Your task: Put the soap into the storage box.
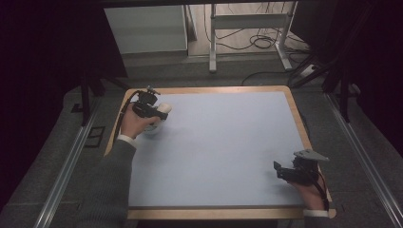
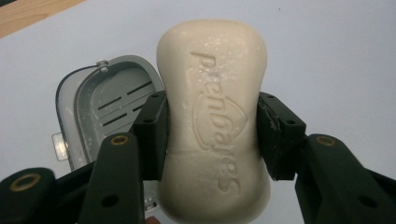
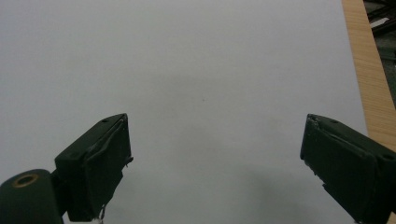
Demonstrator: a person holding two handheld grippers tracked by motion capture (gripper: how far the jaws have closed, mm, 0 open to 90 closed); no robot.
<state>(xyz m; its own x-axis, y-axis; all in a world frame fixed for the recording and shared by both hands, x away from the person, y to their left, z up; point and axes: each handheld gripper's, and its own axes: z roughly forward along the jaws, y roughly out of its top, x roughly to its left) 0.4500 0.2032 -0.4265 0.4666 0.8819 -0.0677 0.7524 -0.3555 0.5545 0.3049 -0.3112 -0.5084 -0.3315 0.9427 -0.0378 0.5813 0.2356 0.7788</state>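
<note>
Left gripper (image 2: 212,135) clamps a cream soap bar (image 2: 214,116) across its narrow waist, jaws pressing both long sides, embossed lettering facing the camera; the mid-bar grip likely keeps the slippery bar from pivoting. In the high view the left gripper (image 1: 151,110) sits near the far left corner of the tabletop, the soap bar (image 1: 164,109) poking out toward the middle. Just below and beside it in the left gripper view lies an open grey soap case (image 2: 105,105), slotted drain floor showing, hinge pin at the top, a small latch tab on its left; the bar looks lifted clear of the case, though whether it is going in or coming out cannot be told. The case is barely visible under the hand in the high view. Right gripper (image 1: 295,172) rests near the right edge toward the near corner, jaws spread wide and holding nothing, probably parked out of the way; in its own view the right gripper (image 3: 215,158) looks over bare mat. Surface is a pale blue mat (image 1: 223,152) on a wood-edged tabletop (image 1: 295,111). The room around is dim: grey carpet, metal rails at the sides, a white table frame (image 1: 247,21) and loose cables (image 1: 261,42) beyond the far edge.
</note>
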